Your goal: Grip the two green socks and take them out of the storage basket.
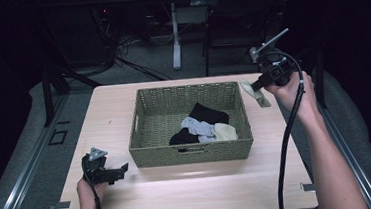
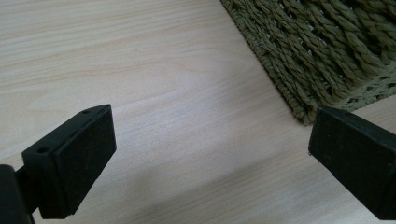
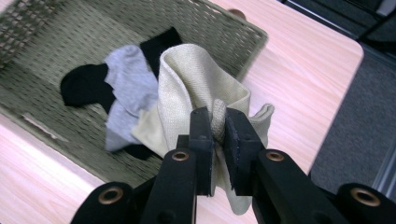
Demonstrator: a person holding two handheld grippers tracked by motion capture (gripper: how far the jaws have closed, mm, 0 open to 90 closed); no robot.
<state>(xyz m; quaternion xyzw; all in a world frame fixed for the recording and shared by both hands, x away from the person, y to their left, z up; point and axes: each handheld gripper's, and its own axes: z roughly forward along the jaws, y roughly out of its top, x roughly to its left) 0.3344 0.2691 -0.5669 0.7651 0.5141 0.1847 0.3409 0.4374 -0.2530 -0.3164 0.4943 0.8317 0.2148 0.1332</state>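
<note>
Pale wooden surface [image 1: 190, 194] bearing woven basket [image 1: 192, 153] with black, grey and cream socks [image 1: 202, 125] inside. Right claw [image 1: 253, 86] clenched on cream sock [image 1: 254, 93], hanging lengthwise just beyond basket's right rim, above surface; basket leftward of that claw. Left claw [image 1: 124, 168] released, empty, low near basket's front-left corner.

Bare table [image 1: 190, 189] lies open around the woven basket [image 1: 192, 154] — its walls alone block passage.

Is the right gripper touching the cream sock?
Touching: in the right gripper view, the right gripper is shut on the cream sock, with cloth pinched between its jaws.
</note>
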